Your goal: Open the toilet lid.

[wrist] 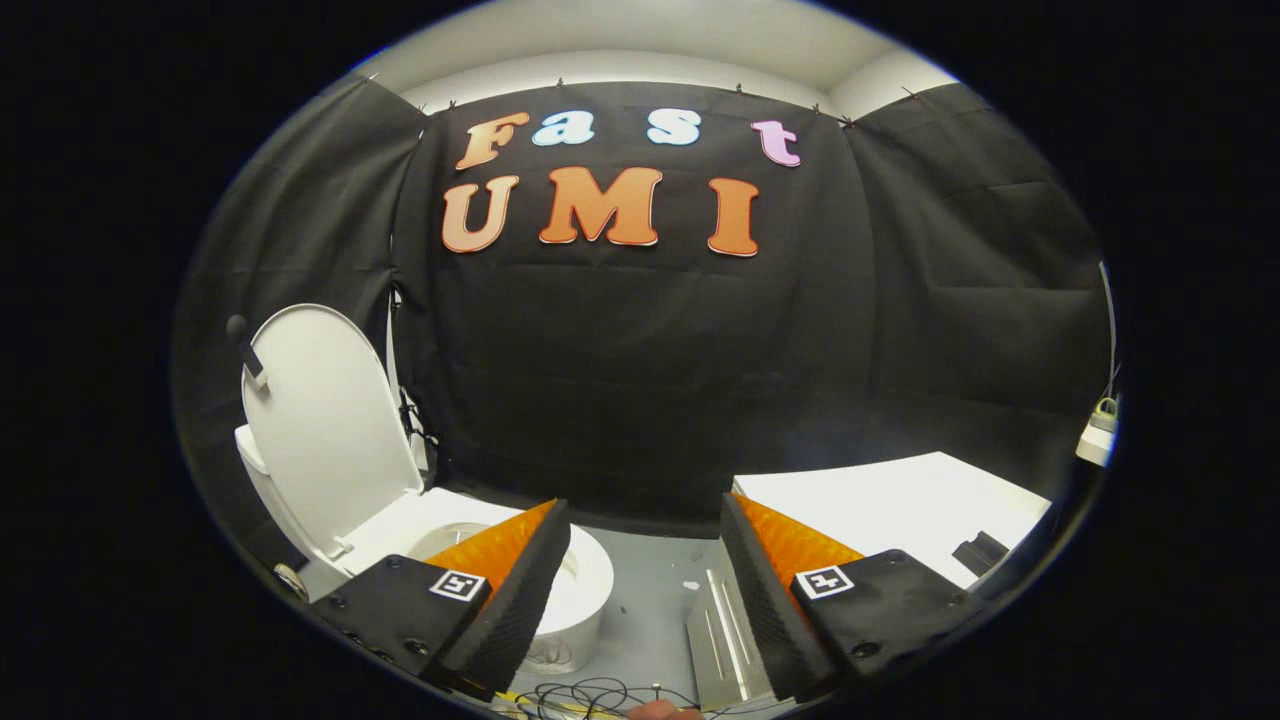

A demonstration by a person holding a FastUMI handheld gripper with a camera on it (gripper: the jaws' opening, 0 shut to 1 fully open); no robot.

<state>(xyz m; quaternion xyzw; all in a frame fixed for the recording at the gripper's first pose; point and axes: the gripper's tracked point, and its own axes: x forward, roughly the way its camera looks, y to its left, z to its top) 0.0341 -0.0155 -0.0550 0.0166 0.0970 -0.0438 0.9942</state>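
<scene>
The jaws of the gripper (645, 560) stand apart, holding nothing. Ahead to their left, the toilet lid (325, 420) already stands upright above the bowl (585, 580). Best to withdraw without brushing it.

The tool-mounted fisheye looks forward over its spread fingers (500, 590), seemingly from well above the floor (650, 600).

Bare floor (650, 590) between toilet (575, 590) and table (900, 500)

wall: black cloth (650, 380) | floor: grey (650, 590) | right: white table (880, 505) | ceiling: white (640, 40)
</scene>
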